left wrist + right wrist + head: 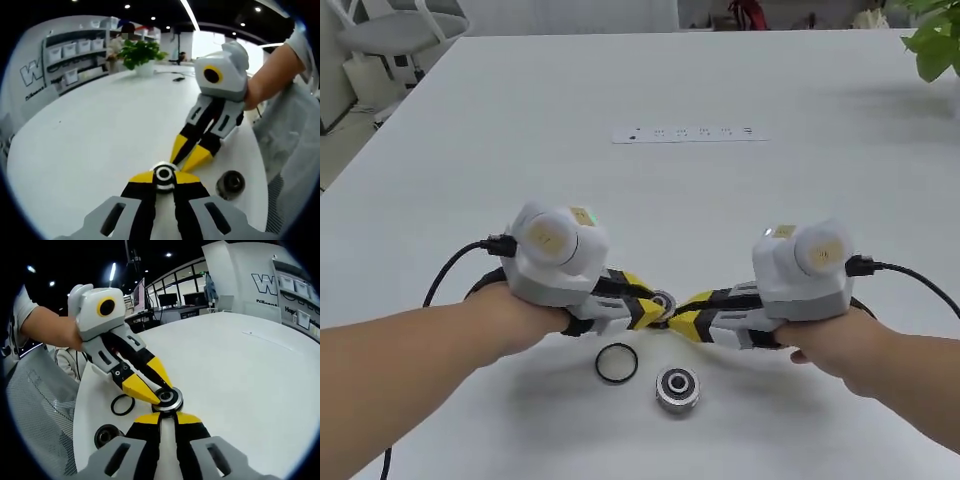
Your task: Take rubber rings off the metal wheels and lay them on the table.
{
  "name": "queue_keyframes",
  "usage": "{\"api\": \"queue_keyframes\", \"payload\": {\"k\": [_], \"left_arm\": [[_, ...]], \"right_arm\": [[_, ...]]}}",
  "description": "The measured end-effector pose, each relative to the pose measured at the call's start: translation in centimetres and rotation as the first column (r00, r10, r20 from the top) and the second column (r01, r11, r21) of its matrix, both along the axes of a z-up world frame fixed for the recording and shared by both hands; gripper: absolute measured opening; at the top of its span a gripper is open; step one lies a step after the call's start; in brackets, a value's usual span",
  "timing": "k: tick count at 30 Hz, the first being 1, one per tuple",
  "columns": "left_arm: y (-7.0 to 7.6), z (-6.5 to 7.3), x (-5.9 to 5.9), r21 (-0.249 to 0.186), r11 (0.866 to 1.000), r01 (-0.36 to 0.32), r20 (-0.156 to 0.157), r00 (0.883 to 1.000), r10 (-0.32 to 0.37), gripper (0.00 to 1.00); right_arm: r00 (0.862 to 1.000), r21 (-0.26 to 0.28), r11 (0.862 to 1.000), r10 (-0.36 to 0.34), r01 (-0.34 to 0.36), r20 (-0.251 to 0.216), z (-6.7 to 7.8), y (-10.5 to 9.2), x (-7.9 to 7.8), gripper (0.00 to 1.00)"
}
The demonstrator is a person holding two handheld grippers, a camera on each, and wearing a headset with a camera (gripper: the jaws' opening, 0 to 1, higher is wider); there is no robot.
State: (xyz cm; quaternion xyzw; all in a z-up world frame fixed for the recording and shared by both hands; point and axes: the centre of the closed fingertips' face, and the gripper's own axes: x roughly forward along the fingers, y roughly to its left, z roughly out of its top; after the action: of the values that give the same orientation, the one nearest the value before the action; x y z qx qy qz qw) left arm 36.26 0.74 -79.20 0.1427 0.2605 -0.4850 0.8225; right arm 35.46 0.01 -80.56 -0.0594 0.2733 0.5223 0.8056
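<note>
A small metal wheel (663,303) with a black rubber rim hangs just above the table between both grippers. My left gripper (648,311) is shut on it, its yellow tips clamping the wheel (164,173) from both sides. My right gripper (684,318) comes in from the opposite side with its jaws drawn together, the tips (168,416) pinching the wheel's (169,398) black rim. A loose black rubber ring (616,363) lies flat on the table in front of the grippers. A second metal wheel (677,388) sits beside it, to the right.
A white power strip (688,134) lies farther back on the white table (620,190). A plant (935,40) stands at the far right corner and a chair (390,35) beyond the far left edge. Cables trail from both grippers.
</note>
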Motion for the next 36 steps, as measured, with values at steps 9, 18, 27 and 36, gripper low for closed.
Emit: {"api": "queue_keyframes", "payload": {"k": [9,18,27,36], "left_arm": [[0.0,0.0,0.0,0.012,1.000,0.000,0.010,1.000,0.000,0.13],[0.0,0.0,-0.2,0.025,1.000,0.001,0.013,1.000,-0.001,0.12],[-0.1,0.0,-0.2,0.056,0.998,-0.019,0.024,1.000,0.018,0.12],[-0.1,-0.1,-0.1,0.069,0.997,-0.026,0.032,0.999,0.024,0.11]], "right_arm": [[0.997,0.028,0.998,-0.049,0.051,-0.063,0.0,-0.4,0.3,0.00],[0.971,0.135,0.975,-0.153,0.179,-0.182,1.0,-0.9,1.3,0.00],[0.959,0.158,0.963,-0.182,0.218,-0.216,1.3,-0.6,1.2,0.00],[0.962,0.177,0.965,-0.149,0.191,-0.227,2.0,0.7,0.3,0.00]]}}
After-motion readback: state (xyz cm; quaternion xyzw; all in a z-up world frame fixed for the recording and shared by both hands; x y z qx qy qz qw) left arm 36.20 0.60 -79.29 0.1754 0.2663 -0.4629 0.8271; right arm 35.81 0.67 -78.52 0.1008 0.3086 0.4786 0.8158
